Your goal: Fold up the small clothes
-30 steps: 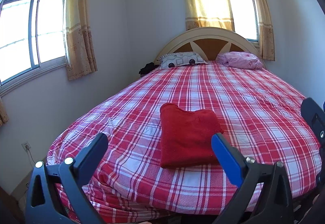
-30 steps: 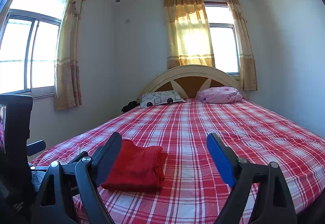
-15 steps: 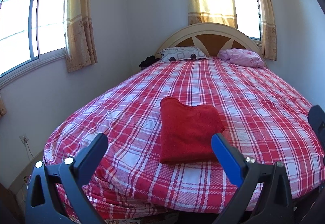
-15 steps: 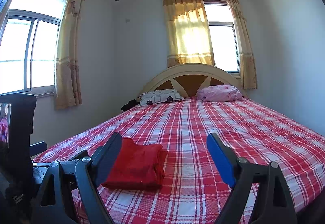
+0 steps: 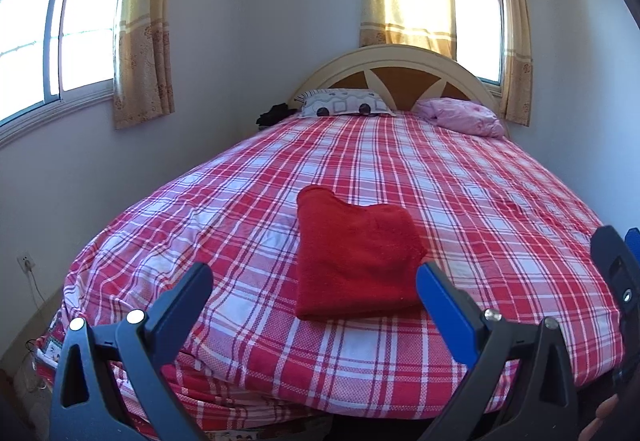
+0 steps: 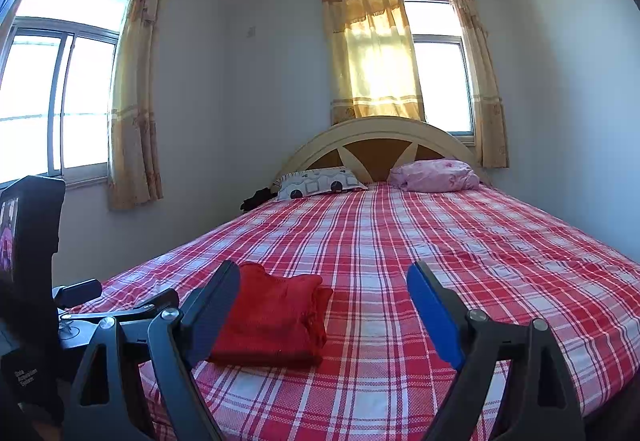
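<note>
A folded red garment lies flat near the foot of a bed with a red-and-white checked sheet. My left gripper is open, held back from the bed's foot edge, its jaws wide apart with nothing between them. In the right wrist view the same red garment lies low and left, partly hidden behind the left finger. My right gripper is open too, above the sheet, holding nothing. The left gripper's body shows at that view's left edge.
Two pillows, a patterned one and a pink one, lie by the curved headboard. A dark bundle sits at the bed's far left corner. Curtained windows stand on the left and back walls. A wall socket is low left.
The left wrist view has tipped up a little, so the garment and bed sit slightly lower in it. The right wrist view is the same.
</note>
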Motion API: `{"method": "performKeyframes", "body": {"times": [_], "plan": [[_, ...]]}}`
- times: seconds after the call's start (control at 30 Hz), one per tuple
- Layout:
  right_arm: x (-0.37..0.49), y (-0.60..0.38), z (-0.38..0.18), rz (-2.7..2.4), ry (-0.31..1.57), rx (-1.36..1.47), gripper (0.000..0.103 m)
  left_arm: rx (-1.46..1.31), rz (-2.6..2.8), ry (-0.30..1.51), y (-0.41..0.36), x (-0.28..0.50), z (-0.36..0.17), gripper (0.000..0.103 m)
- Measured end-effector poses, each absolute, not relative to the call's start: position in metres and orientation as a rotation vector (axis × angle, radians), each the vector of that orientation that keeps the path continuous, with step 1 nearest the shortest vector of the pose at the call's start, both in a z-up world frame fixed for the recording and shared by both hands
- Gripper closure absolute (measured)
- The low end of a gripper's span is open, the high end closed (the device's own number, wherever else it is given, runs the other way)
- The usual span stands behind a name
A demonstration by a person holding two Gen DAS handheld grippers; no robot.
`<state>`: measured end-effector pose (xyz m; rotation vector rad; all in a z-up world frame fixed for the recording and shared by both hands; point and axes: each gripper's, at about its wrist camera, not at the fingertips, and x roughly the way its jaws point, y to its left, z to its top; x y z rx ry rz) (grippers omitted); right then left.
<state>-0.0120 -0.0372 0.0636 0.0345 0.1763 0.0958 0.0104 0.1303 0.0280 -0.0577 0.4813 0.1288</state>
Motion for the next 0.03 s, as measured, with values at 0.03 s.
{"method": "performKeyframes", "body": {"times": [0.03], "plan": [[-0.0112,-0.038,0.0634,0.093,0.179,0.037,0.017,-0.055,0.131,0.486,0.1309,0.0119,0.0273,0.0]]}}
